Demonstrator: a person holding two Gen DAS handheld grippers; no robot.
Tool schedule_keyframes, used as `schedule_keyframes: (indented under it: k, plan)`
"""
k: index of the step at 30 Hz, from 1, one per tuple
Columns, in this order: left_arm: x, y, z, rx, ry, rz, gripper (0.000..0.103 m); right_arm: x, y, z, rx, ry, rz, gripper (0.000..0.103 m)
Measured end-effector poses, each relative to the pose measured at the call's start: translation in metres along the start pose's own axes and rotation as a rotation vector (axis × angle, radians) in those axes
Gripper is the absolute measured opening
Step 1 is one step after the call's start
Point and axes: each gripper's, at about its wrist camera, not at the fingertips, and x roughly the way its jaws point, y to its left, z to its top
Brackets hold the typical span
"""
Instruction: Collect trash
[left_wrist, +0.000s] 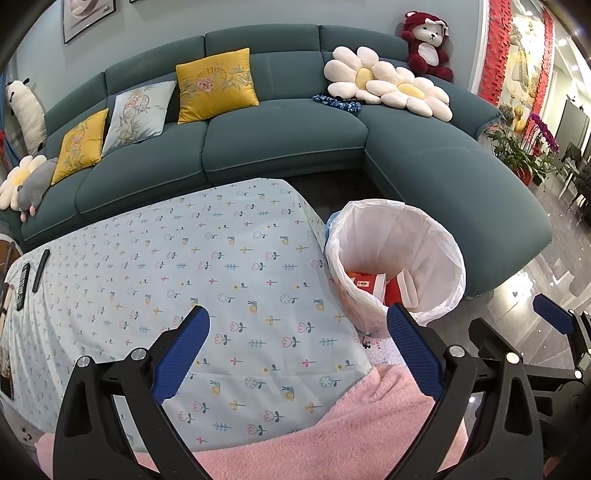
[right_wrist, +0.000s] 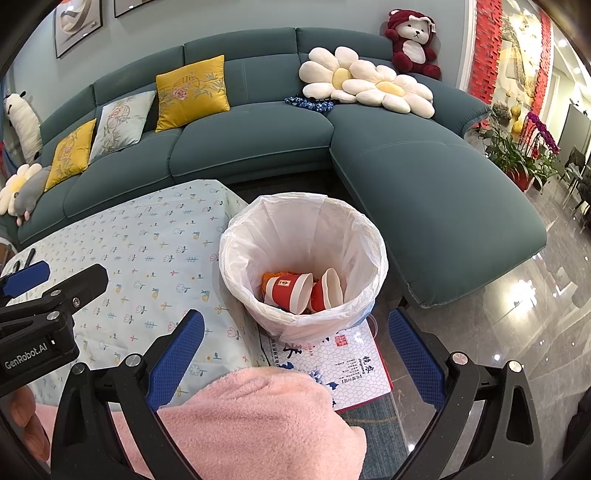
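Living room backdrop: teal sectional sofa (left_wrist: 280, 144) with yellow cushions (left_wrist: 216, 85), two flower-shaped pillows (left_wrist: 388, 86) and a red-and-white plush bear (left_wrist: 426, 44) seen at the back. Grey polished floor (right_wrist: 517, 332) seen on the right.

Desk (left_wrist: 184, 266) is covered by a pale blue cloth with a small flower print. Two dark remotes (left_wrist: 31, 275) are seen lying near its far left edge; nothing else is seen on the cloth.

Trash bin (right_wrist: 303, 258) with a white liner is placed on the floor just beside the desk's right corner. Red-and-white paper cups (right_wrist: 295, 291) are seen lying tipped inside it, with something orange behind them; the rest of the contents cannot be made out. A printed white-and-blue box or mat (right_wrist: 340, 365) is partly under the bin.

Left gripper (left_wrist: 299, 350) is held above the near right part of the desk, blue-padded fingers (left_wrist: 181, 354) spread wide, nothing between them. Right gripper (right_wrist: 291, 358) is held above the bin's near side, fingers (right_wrist: 415, 358) likewise spread wide and empty.

Pink fleece fabric (right_wrist: 258, 424) fills the lower foreground of both views. Part of a hand (right_wrist: 26, 417) is visible at the lower left of the right wrist view, behind the left gripper.
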Motion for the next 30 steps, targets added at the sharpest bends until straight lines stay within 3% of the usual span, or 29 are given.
schedule_keyframes:
  k: [30]
  plan:
    - [0.0027,0.0027,-0.0019,0.001,0.005,-0.001,0.092,0.0028,-0.0012,-0.0010,0.001,0.004,-0.001,0.096]
